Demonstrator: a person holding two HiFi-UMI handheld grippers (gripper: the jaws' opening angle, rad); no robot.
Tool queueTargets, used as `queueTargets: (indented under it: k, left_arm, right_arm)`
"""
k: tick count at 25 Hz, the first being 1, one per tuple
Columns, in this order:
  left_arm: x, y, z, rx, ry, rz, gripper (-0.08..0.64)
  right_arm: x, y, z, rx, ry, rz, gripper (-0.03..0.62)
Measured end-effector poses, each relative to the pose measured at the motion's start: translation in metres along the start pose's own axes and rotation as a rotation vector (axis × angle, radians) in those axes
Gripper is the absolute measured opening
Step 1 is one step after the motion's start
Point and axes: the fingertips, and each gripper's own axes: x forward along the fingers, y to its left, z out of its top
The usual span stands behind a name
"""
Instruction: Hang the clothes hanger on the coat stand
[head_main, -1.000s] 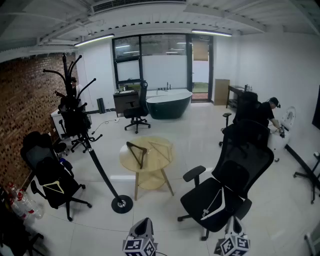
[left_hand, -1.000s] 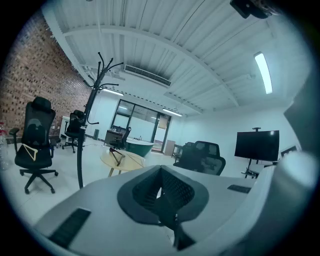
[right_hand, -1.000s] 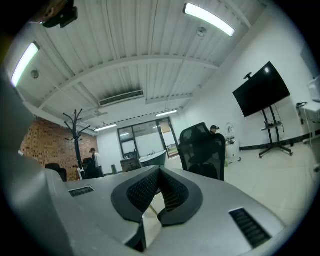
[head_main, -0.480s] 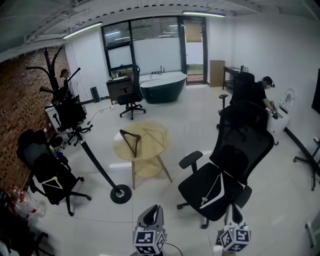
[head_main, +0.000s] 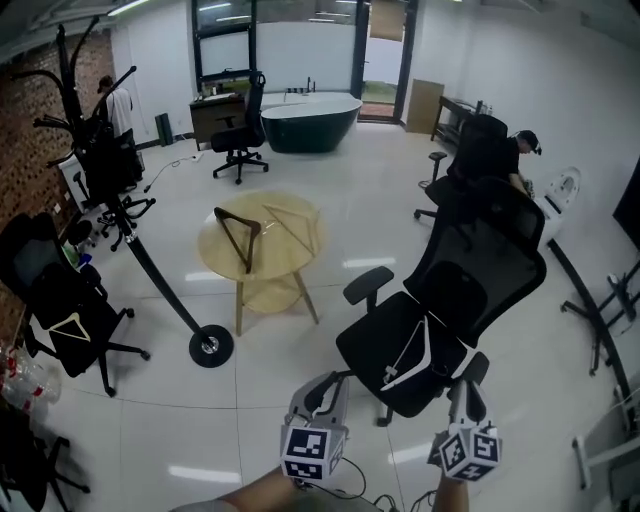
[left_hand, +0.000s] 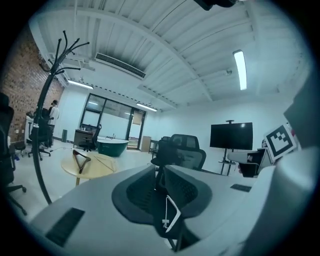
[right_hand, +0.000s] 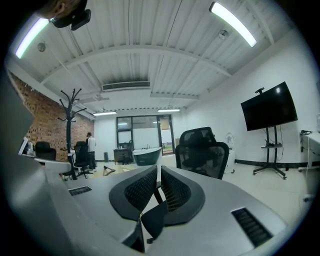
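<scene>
Right at the start here, nothing picked up yet. My left gripper (head_main: 322, 392) and right gripper (head_main: 470, 378) both sit low at the near edge, pointing roughly level across the room. The left jaws are barely apart, just a narrow slit, and hold nothing. The right jaws have just been cracking open to about the same slit, nothing between them either. The closest hanger is the thin white clothes hanger (head_main: 410, 358) lying on the seat of the big black mesh office chair (head_main: 455, 300) right ahead of me. It shows through the gap of my left jaws but is well apart from them. There's also a dark brown wooden triangular hanger (head_main: 238, 232) and a pale wooden one (head_main: 290, 228) on the round light-wood table (head_main: 275, 262), farther off to the left. The tall black coat stand (head_main: 150, 272) leans at the far left, its round base on the floor near-left of the table. I reckon this is the approach step. Next I'd need to open up wider, close on the white hanger, then carry it left to a hook.
</scene>
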Motion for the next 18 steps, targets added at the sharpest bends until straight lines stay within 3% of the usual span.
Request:
queueTargets:
  k: [7, 12, 18]
  left_arm:
    - [0.076, 0.006, -0.010, 0.033, 0.044, -0.083, 0.066]
    - [0.171, -0.039, -0.009, 0.085, 0.029, -0.038, 0.066]
    - [0.268, -0.105, 0.008, 0.106, -0.011, 0.029, 0.050]
  right_arm:
    - [0.060, -0.005, -0.023, -0.029, 0.079, -0.045, 0.046]
    - [0.126, -0.079, -0.040, -0.025, 0.108, -0.019, 0.046]
    - [0.202, -0.170, -0.029, -0.027, 0.105, 0.022, 0.071]
